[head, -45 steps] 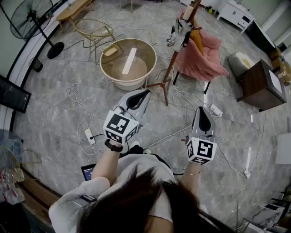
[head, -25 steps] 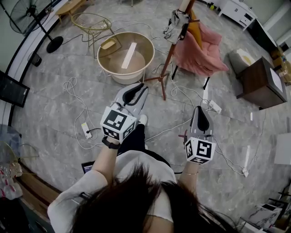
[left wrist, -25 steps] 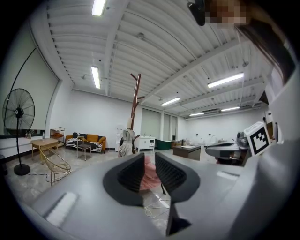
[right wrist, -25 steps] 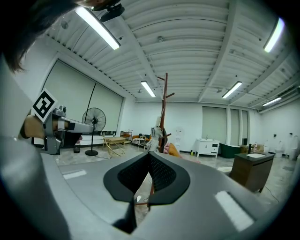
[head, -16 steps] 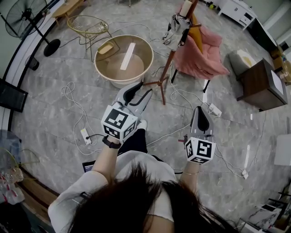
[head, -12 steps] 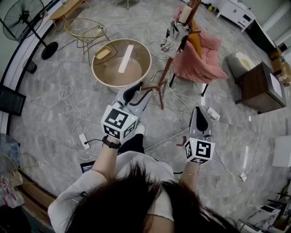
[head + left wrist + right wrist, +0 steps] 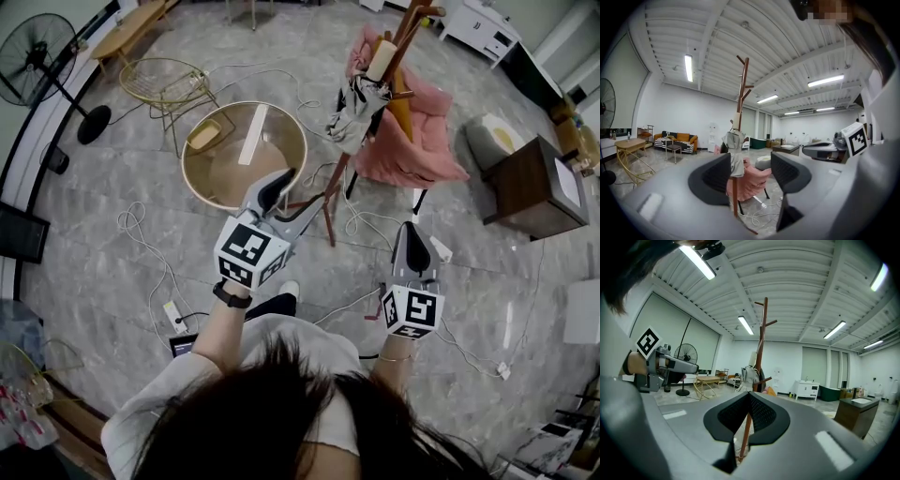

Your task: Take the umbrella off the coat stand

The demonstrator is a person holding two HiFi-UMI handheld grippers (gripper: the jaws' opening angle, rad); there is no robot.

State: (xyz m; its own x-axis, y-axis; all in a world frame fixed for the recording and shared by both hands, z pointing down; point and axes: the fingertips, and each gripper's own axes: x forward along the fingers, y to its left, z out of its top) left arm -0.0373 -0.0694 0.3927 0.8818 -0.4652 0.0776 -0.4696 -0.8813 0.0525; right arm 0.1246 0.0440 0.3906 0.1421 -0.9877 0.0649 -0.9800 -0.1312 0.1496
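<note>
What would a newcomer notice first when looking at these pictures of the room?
A wooden coat stand rises mid-room with a folded umbrella hanging on it, in front of a pink armchair. In the foreground the person points both grippers toward it: the left gripper with its fingers opening and nothing between them, the right gripper shut and empty.

light: bright, even, from ceiling tubes (image 7: 688, 68) | edges: fisheye-bent, dark corners | near foreground: blurred
</note>
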